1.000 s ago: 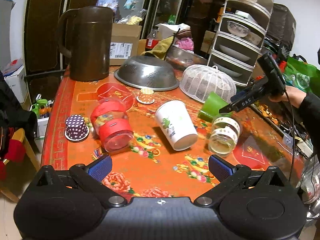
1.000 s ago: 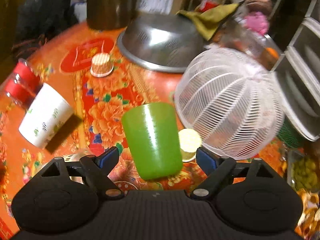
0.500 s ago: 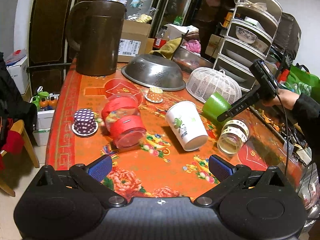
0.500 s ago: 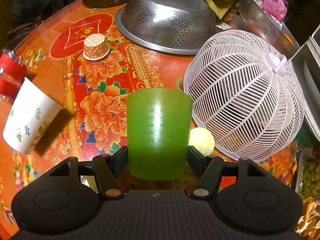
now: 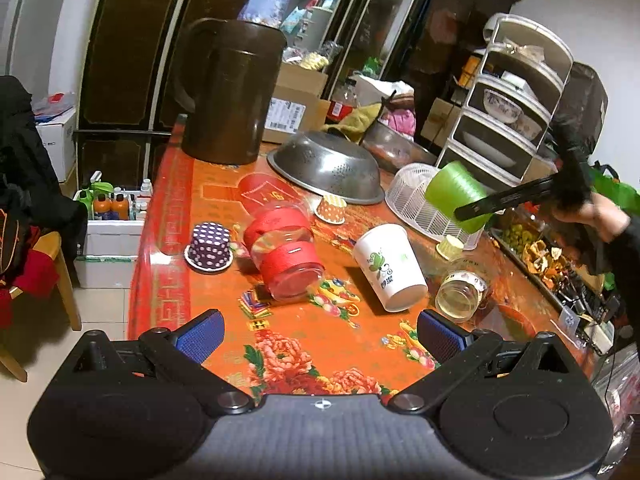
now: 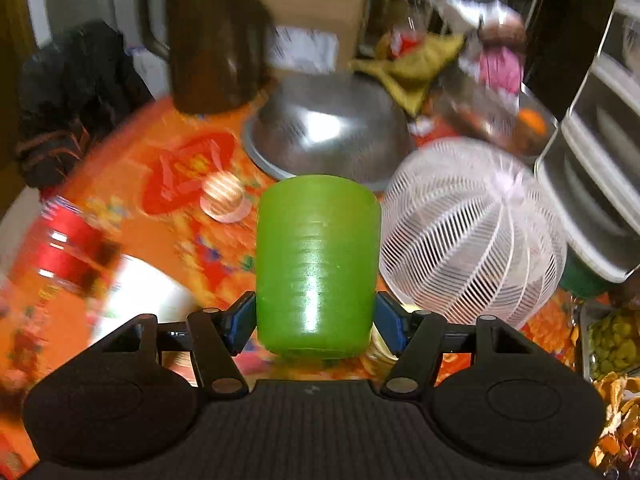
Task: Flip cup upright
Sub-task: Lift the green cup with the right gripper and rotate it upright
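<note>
Right gripper (image 6: 316, 322) clenched on green cup (image 6: 316, 264), clear of table (image 5: 280, 344), long axis pointing away from gripper; left gripper (image 5: 320, 336) released, farther off.

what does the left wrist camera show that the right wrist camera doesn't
Only the left wrist view shows the purple dotted cup, the small glass jar, and the open left hand-held gripper. Only the right wrist view shows both pads of the right hand-held gripper clamping the green cup. Both show that cup, the metal colander and white mesh cover.
</note>
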`<state>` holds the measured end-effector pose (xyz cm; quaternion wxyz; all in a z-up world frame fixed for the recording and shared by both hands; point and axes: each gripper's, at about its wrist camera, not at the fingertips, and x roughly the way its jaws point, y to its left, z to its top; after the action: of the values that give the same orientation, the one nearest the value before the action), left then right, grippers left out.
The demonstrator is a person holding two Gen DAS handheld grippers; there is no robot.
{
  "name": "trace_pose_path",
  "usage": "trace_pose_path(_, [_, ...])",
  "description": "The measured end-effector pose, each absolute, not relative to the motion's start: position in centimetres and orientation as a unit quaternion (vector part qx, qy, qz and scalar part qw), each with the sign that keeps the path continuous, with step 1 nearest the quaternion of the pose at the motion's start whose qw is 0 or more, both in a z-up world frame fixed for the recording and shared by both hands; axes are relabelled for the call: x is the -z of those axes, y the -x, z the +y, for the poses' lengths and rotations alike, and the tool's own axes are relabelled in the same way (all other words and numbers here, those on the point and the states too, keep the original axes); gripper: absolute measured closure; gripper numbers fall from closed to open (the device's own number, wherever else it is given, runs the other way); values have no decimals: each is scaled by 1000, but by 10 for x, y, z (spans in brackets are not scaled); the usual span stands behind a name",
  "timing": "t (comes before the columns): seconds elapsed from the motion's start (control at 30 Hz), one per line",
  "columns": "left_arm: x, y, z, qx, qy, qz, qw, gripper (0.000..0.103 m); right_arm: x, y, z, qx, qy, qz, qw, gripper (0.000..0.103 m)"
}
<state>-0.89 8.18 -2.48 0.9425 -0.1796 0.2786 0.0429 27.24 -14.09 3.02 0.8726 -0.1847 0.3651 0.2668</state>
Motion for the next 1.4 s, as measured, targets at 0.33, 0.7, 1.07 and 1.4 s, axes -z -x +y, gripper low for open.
trace_pose_path(0.33, [20, 51, 90, 0, 208, 261, 943, 0, -40, -90, -143, -308, 54, 323, 893, 39])
trace_pose_path(0.7, [54, 58, 84, 45, 248, 320, 913, 0, 59, -51, -137, -271, -86, 426, 859, 39])
trace_pose_path(1.07, [77, 14, 52, 81, 317, 397, 857, 0, 68, -40, -122, -252, -45, 439, 861, 38])
trace_pose_path(1.4, [84, -32, 14, 101, 346, 452, 816, 6, 73, -36, -125, -261, -50, 433, 861, 38])
